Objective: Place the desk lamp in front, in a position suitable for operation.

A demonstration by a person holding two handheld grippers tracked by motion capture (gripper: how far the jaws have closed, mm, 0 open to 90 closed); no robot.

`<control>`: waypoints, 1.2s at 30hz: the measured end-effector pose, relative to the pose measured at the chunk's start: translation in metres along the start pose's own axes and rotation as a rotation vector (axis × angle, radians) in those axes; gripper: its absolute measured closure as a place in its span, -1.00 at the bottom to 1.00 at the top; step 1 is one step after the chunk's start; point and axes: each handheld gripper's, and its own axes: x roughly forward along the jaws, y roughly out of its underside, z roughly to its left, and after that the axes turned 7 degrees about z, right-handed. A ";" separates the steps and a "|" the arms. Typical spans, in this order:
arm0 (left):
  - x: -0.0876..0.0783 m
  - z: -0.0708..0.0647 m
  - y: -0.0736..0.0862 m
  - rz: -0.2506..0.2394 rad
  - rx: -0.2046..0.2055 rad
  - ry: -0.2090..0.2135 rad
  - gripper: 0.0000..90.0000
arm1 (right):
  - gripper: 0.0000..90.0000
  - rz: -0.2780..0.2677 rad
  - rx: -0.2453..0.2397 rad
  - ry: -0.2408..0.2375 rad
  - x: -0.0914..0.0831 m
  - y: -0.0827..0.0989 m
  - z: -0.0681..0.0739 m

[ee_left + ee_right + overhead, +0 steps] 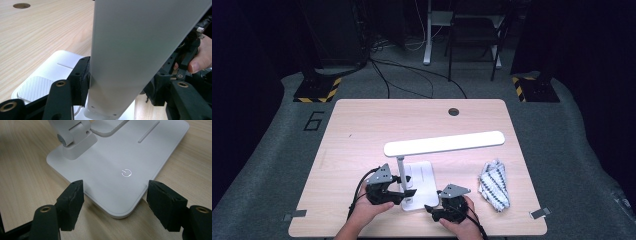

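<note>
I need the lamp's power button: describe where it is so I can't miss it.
Start at the white lamp near the table's front edge and drop to its flat base. On the base's corner nearest the right gripper, beside the hinge block, sits the power button: a small glowing ring symbol, unlike the ribbed pad and thin slot beyond.

Right gripper (115, 203) jaws wide apart, straddling near corner of white lamp base (105, 170). Power symbol (126, 172) lit at 12 o'clock of jaws; hinge (72, 137) at 10 o'clock.

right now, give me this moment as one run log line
left tongs: around lamp post, left pad touching | right tongs: open, straddling lamp base corner | cloth: untouched
</note>
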 end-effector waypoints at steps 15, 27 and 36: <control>-0.011 0.003 0.005 -0.007 -0.012 -0.012 0.03 | -0.25 0.002 -0.027 0.013 0.001 0.000 0.005; -0.013 0.008 0.004 0.003 0.056 0.016 0.13 | -0.25 0.005 -0.029 0.004 0.000 0.000 0.007; -0.015 0.007 0.005 0.009 0.065 0.004 0.14 | -0.18 0.000 -0.042 -0.017 -0.003 0.000 0.010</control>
